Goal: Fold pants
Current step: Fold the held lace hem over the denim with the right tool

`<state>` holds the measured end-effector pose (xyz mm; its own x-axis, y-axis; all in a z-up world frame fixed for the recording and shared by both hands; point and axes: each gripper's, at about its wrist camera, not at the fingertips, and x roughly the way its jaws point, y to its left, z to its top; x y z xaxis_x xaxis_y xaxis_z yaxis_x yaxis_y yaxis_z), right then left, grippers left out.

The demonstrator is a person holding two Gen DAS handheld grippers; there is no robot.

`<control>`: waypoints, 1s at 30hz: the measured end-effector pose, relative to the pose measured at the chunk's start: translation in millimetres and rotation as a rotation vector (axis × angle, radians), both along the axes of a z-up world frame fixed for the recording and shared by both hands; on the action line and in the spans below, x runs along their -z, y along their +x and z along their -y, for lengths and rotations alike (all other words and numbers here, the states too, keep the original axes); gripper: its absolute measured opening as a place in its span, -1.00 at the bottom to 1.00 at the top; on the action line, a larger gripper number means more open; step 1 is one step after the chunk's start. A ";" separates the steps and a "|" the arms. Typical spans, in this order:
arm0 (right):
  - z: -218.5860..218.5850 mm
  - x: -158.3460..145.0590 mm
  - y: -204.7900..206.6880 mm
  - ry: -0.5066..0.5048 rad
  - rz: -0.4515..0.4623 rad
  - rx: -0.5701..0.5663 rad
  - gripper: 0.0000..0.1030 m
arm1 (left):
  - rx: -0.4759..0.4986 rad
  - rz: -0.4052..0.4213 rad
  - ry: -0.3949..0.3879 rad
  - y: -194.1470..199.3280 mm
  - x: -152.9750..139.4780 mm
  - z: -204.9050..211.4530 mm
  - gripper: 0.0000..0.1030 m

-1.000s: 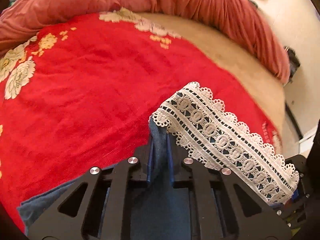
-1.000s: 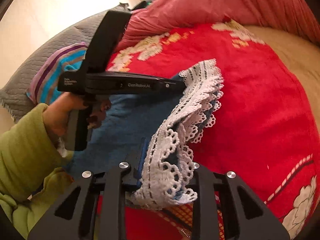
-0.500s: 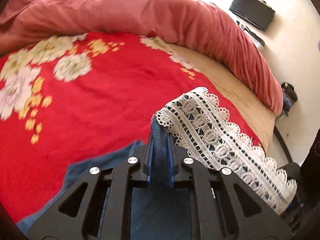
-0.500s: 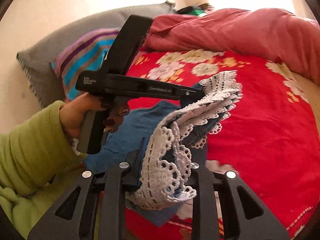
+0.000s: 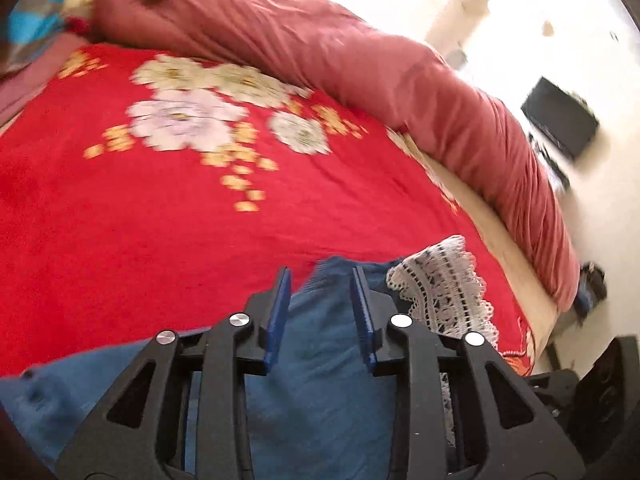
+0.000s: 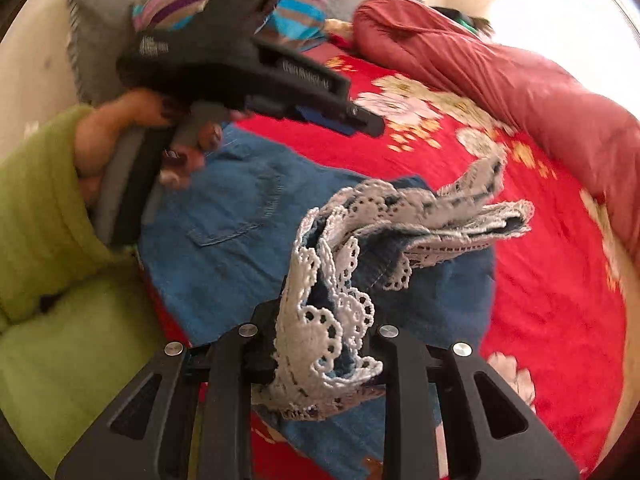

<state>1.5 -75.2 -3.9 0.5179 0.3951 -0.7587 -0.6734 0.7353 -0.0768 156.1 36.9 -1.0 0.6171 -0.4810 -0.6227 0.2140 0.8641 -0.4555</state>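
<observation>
Your blue denim pants (image 6: 240,224) lie on the red floral bedspread (image 5: 120,232), seat and back pocket spread flat, the legs brought over on top. Their lace-trimmed hem (image 6: 328,344) runs straight ahead out of your right gripper (image 6: 320,344), whose jaws are clamped on it, the far end drooping onto the denim. Your left gripper (image 5: 322,280) sits directly over the fold's other corner; its jaws have just been opening and now stand apart, denim between the pads but not pinched. Your right hand has the only grip. Beyond the jaws lie a rust-red quilt (image 5: 360,60) and, leftward, a striped pillow (image 6: 296,16); nothing blocks the lay-down.
</observation>
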 end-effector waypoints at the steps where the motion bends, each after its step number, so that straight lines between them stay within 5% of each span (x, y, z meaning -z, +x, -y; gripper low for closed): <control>1: -8.8 3.0 -0.9 -0.023 0.007 -0.017 -0.52 | -0.022 -0.006 -0.021 -5.8 1.3 -11.8 -0.51; 6: -38.0 14.9 -4.7 -0.071 -0.004 -0.077 -0.25 | -0.056 -0.034 -0.065 -23.0 7.2 -35.7 -0.50; 12: -40.3 -12.8 -18.1 0.088 -0.094 -0.171 0.11 | 0.012 -0.060 -0.084 -25.2 5.8 -28.4 -0.33; 18: -8.0 -42.4 -8.7 0.101 -0.038 -0.014 0.12 | 0.065 -0.164 -0.040 9.0 13.8 -12.1 -0.23; 21: 9.8 -27.8 4.5 0.002 -0.071 0.139 0.11 | 0.100 -0.173 0.033 21.1 15.0 0.5 -0.23; 25: 26.5 27.8 18.6 -0.187 -0.248 0.307 0.12 | 0.221 -0.172 0.212 23.6 19.2 31.5 -0.23; 28: 33.1 37.5 27.3 -0.132 -0.287 0.407 0.18 | 0.250 -0.172 0.354 29.9 32.7 43.9 -0.17; 30: 25.3 40.0 32.0 -0.163 -0.269 0.433 0.25 | 0.251 -0.182 0.354 34.9 42.7 37.4 -0.13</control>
